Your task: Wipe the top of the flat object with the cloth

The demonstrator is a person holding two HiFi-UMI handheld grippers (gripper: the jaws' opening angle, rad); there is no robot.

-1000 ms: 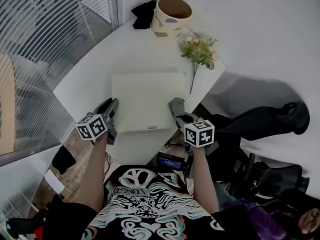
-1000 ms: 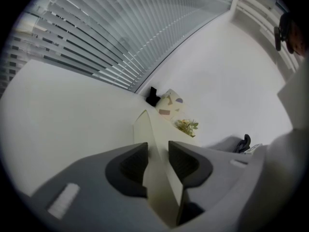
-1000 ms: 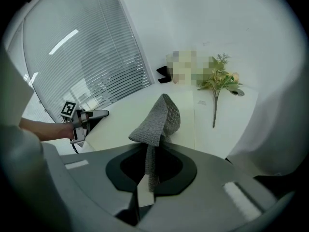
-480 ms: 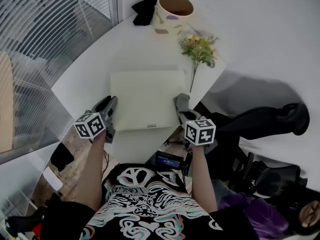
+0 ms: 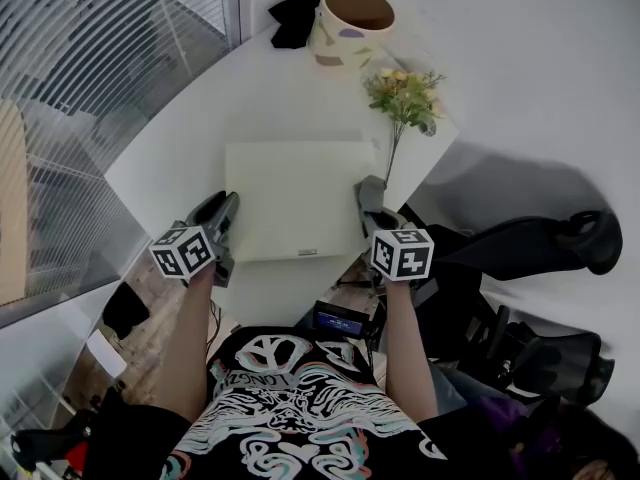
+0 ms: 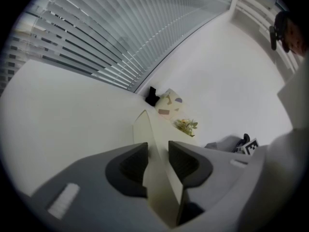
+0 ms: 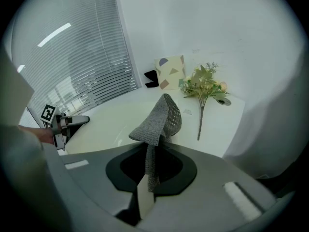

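A: Left gripper [image 6: 157,150], how far open?

B: Drawn in tight. The cream edge of the flat object [image 6: 144,132] runs straight through the gap with both jaws against it. In the head view the grip is on its left edge, at 8 o'clock from its centre.

A: Right gripper [image 7: 151,158]?

B: Closed on the cloth [image 7: 159,120], a grey knit. It is pinched low between the jaws, and the free part stands up and folds over toward 1 o'clock in the right gripper view. In the head view this gripper sits at the flat object's right edge, at 4 o'clock from its centre. I cannot tell whether the cloth touches the top surface.

A: Where is the flat object?

B: It lies on the white table [image 5: 270,98], toward the near edge, between the two grippers. Its top shows as plain cream.

A: Surroundings, taken from its centre in the head view?

B: The pot [image 5: 352,26] is at 12 to 1 o'clock, well apart. A black item [image 5: 293,18] sits just beside the pot, at the pot's 9 o'clock. The flower sprig [image 5: 405,93] is at 2 o'clock, with its stem end near the far right corner. Window blinds [image 5: 90,78] run from 9 to 11 o'clock, beyond the table. A dark chair [image 5: 540,243] stands off the table at 3 to 4 o'clock, behind the right gripper.
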